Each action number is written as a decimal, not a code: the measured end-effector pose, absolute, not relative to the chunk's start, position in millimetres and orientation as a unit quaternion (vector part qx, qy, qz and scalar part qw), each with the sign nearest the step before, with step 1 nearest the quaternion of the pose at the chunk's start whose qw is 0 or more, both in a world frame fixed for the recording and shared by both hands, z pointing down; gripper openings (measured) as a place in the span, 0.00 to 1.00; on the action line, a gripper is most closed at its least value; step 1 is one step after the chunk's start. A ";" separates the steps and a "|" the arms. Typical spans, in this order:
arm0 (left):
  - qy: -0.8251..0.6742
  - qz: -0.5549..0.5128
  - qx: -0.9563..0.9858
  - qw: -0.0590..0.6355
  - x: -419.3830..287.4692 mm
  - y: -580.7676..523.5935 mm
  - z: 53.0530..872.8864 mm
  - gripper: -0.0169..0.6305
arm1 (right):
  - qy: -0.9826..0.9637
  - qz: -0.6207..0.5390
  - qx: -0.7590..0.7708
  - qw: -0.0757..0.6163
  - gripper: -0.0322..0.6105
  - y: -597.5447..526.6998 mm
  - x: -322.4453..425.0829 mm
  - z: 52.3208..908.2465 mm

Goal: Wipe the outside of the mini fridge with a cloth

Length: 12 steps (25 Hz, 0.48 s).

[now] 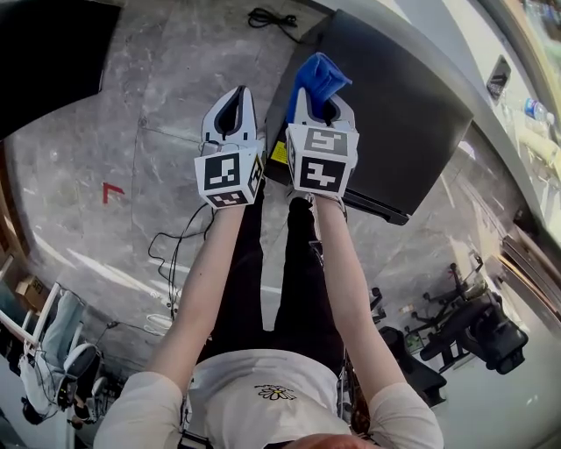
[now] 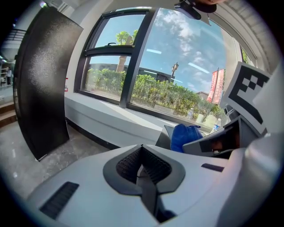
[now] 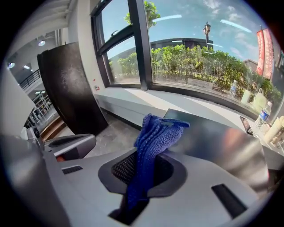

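The black mini fridge [image 1: 386, 123] stands on the floor ahead; its top shows as a smooth grey panel [image 3: 213, 142] in the right gripper view. My right gripper [image 1: 321, 103] is shut on a blue knitted cloth [image 1: 319, 77], which sticks up between the jaws [image 3: 153, 137] over the fridge's near left corner. My left gripper [image 1: 231, 112] hangs beside it over the floor, left of the fridge, jaws closed with nothing between them [image 2: 143, 170]. The cloth [image 2: 184, 136] also shows in the left gripper view at right.
A tall dark panel [image 3: 71, 93] leans by the window wall. A black cable [image 1: 272, 17] lies on the marble floor beyond the fridge. Bottles [image 3: 264, 113] stand on the window sill. Black chairs [image 1: 473, 329] are at the right; a rack [image 1: 44, 351] at lower left.
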State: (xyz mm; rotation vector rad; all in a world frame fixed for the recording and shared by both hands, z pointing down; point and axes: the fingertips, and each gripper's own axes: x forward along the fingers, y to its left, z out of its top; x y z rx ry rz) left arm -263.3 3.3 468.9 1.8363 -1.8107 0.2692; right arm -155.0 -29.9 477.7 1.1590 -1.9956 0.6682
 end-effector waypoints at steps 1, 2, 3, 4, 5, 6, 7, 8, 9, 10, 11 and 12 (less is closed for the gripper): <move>-0.670 0.101 0.684 0.270 -259.4 3.5 468.1 0.03 | -0.775 0.258 0.448 0.362 0.16 -29.7 -154.0 477.5; -0.668 0.102 0.686 0.268 -254.7 3.5 467.1 0.03 | -0.776 0.258 0.447 0.363 0.16 -28.9 -152.3 477.5; -0.667 0.103 0.688 0.267 -249.6 3.4 465.6 0.03 | -0.776 0.257 0.446 0.364 0.16 -27.9 -149.4 477.5; -0.666 0.102 0.690 0.266 -244.3 3.2 463.5 0.03 | -0.776 0.257 0.446 0.364 0.16 -26.8 -145.2 477.4; -0.665 0.101 0.691 0.265 -238.9 3.1 461.0 0.03 | -0.776 0.257 0.447 0.365 0.16 -25.5 -140.4 477.2; -0.663 0.100 0.693 0.263 -233.6 3.0 458.3 0.03 | -0.775 0.257 0.448 0.365 0.16 -24.3 -135.3 476.9; -0.662 0.099 0.696 0.262 -228.1 2.9 455.9 0.03 | -0.773 0.257 0.450 0.365 0.16 -23.2 -130.0 476.6; -0.660 0.099 0.698 0.260 -222.5 2.9 454.3 0.03 | -0.772 0.257 0.452 0.365 0.16 -22.1 -124.4 476.6; -0.658 0.099 0.701 0.259 -216.8 2.9 453.7 0.03 | -0.771 0.257 0.454 0.365 0.16 -21.3 -118.6 477.0; -0.656 0.099 0.702 0.259 -211.0 3.0 453.8 0.03 | -0.770 0.257 0.457 0.365 0.16 -20.9 -112.3 477.5; -0.654 0.099 0.704 0.259 -204.8 3.2 454.4 0.03 | -0.769 0.256 0.459 0.365 0.16 -20.6 -105.5 478.2; -0.652 0.099 0.705 0.260 -198.1 3.7 455.0 0.03 | -0.767 0.255 0.461 0.365 0.16 -20.3 -97.9 478.8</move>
